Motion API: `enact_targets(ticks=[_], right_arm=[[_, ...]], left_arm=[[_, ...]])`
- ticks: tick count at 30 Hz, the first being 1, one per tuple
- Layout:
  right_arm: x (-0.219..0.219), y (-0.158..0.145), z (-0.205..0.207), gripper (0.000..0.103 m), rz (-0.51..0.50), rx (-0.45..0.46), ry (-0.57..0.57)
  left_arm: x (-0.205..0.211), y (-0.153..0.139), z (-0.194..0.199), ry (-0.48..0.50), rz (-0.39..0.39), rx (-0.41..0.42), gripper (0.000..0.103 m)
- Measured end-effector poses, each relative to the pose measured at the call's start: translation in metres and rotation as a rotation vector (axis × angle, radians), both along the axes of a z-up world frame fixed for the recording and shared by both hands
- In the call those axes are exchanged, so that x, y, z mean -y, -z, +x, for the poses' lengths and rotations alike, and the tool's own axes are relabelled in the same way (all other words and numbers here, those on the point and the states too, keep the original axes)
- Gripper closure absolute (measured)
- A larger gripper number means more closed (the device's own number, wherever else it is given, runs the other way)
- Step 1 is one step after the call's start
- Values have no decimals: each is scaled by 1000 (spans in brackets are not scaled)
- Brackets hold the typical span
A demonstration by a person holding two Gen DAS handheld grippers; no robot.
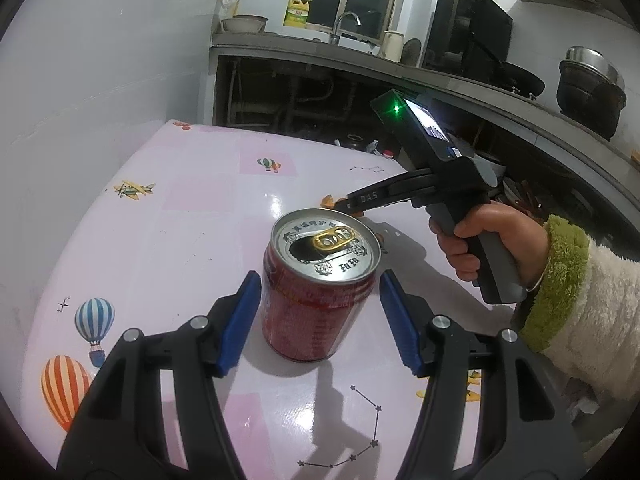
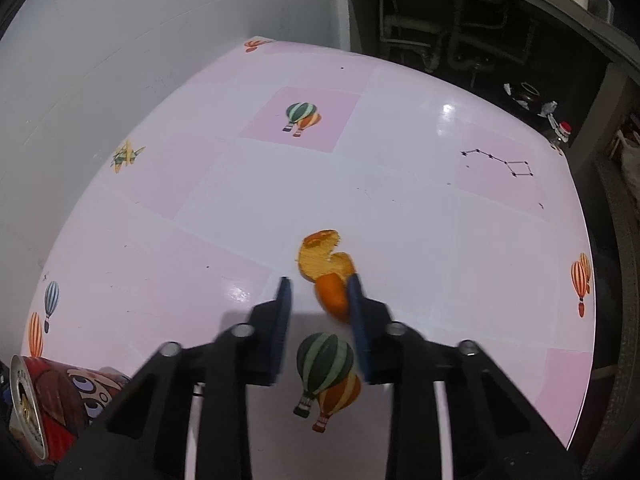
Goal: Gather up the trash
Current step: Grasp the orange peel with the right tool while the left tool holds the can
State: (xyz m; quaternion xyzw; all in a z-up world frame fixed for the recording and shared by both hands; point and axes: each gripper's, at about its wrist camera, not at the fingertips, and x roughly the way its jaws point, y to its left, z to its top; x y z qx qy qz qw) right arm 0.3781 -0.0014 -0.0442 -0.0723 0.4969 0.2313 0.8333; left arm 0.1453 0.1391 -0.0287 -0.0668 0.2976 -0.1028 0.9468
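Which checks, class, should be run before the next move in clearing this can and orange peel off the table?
1. Is the can upright on the table: ok.
2. Does the left claw straddle the can: ok.
3. Are its pads pressing the can: not ok, open.
4. Does the right claw grip the orange peel: not ok, the peel lies against one pad only.
5. Is the can empty: cannot tell.

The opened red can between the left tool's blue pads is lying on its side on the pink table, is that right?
Not quite. The red can is standing upright with its opened top facing up, not lying on its side; the left wrist view shows it. The rest holds: it is between the blue pads of the left tool, on the pink table.
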Motion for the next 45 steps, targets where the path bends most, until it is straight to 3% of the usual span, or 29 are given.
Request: enact_targets(ticks=[1, 9, 16, 25, 27, 31, 34, 45], right_arm=[[2, 0, 0, 91, 7, -4, 4], [35, -3, -26, 93, 111, -78, 55], [73, -9, -93, 93, 189, -142, 125], [88, -12, -151, 92, 107, -116, 114], [87, -13, -154, 89, 95, -107, 97], [85, -17, -154, 59, 90, -86, 89], [81, -22, -154, 50, 83, -55, 71], [63, -3, -151, 48, -12, -66, 32]], left_arm=[[1, -1, -1, 0, 2, 1, 45], [10, -4, 5, 6, 47, -6, 26], [18, 2, 23, 21, 93, -31, 25], [22, 2, 30, 6, 100, -37, 31], [22, 3, 31, 0, 103, -46, 34], [21, 5, 33, -19, 102, -71, 34], [22, 5, 35, -28, 111, -83, 34], [25, 9, 43, -44, 142, -145, 37]])
